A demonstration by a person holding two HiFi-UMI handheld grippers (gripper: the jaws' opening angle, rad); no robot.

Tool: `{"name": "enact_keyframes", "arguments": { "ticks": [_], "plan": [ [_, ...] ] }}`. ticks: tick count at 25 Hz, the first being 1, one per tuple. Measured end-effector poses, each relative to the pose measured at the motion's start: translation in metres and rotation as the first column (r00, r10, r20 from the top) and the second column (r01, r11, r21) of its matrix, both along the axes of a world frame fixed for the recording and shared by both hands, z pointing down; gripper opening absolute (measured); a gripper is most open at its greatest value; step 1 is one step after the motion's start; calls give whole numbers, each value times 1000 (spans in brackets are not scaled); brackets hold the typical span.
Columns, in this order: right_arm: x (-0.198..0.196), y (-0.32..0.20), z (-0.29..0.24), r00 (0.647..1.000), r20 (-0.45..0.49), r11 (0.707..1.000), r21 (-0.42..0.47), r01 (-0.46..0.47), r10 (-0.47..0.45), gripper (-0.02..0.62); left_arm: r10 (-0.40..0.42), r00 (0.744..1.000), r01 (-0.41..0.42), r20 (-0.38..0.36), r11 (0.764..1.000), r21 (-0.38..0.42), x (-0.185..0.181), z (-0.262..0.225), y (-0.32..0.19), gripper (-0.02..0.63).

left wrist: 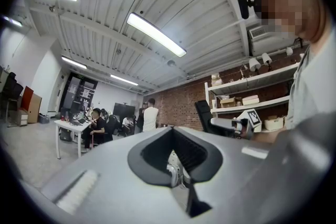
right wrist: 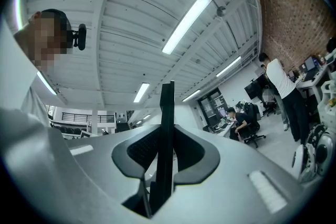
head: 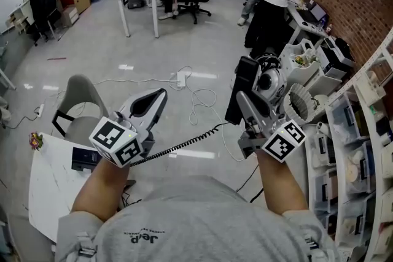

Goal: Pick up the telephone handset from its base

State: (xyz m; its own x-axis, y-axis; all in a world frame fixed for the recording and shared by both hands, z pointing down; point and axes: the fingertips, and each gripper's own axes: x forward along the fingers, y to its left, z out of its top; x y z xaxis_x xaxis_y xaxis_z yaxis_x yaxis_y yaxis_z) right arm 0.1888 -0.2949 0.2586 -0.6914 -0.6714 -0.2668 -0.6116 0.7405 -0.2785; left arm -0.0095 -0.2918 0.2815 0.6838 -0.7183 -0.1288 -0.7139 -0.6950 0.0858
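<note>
I hold both grippers up in front of me, well above the floor. My right gripper (head: 245,102) is shut on the black telephone handset (head: 242,84), which stands upright between its jaws. In the right gripper view the handset (right wrist: 167,113) is a thin black slab clamped by the right gripper (right wrist: 164,162). A black coiled cord (head: 184,144) runs from the handset down to the left, passing under my left gripper (head: 157,100). The left gripper (left wrist: 176,168) has its jaws together with nothing in them. The telephone base is not clearly visible.
A white table (head: 52,190) with a dark box (head: 86,158) is at the lower left, with a grey chair (head: 80,98) beside it. Shelves (head: 359,150) and white machines (head: 298,73) stand at the right. White cables (head: 184,80) lie on the floor. People work at desks further back.
</note>
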Motion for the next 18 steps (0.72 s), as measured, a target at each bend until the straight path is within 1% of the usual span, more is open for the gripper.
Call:
{"name": "enact_keyframes", "arguments": {
  "ticks": [13, 18],
  "plan": [
    [6, 4, -1, 1000, 7, 1000, 7, 6, -6, 77, -7, 1000, 7, -1, 1000, 7, 4, 0, 7, 58],
    [0, 1, -3, 1000, 5, 1000, 6, -2, 2, 78, -9, 1000, 9, -2, 1000, 4, -3, -1, 4, 58]
  ]
}}
